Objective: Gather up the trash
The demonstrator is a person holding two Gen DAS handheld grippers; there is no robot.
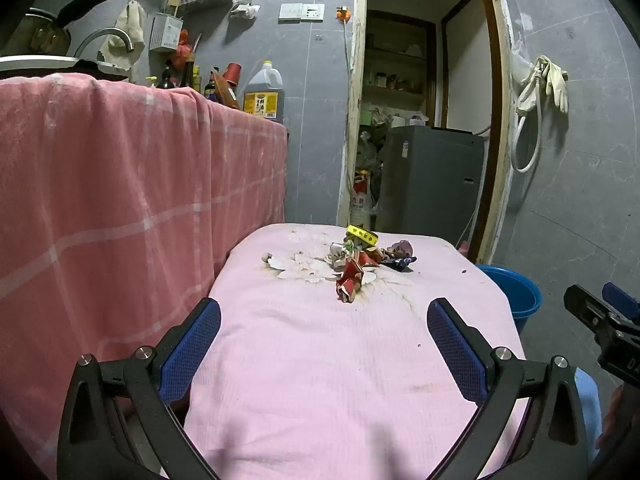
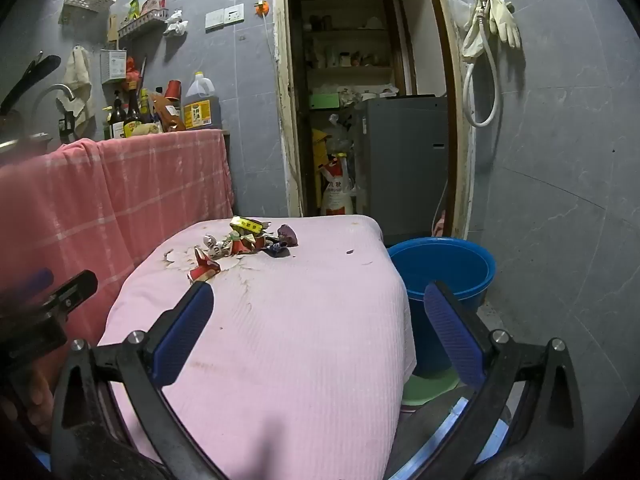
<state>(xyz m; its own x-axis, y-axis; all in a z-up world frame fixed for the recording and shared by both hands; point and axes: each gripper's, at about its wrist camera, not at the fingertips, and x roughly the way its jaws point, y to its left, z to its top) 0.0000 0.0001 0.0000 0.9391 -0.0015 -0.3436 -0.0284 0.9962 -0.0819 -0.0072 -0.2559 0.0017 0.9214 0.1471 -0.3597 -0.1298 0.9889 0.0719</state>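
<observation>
Trash pile untouched on pink cloth; approach step; left gripper, right gripper both spread, empty; next: reach forward, pinch one wrapper; blue bucket probably bin.

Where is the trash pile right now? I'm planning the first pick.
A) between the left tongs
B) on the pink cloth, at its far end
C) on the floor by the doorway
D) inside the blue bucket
B: the crumpled wrappers lie on the pink cloth, ahead of the open, empty left tongs.
</observation>
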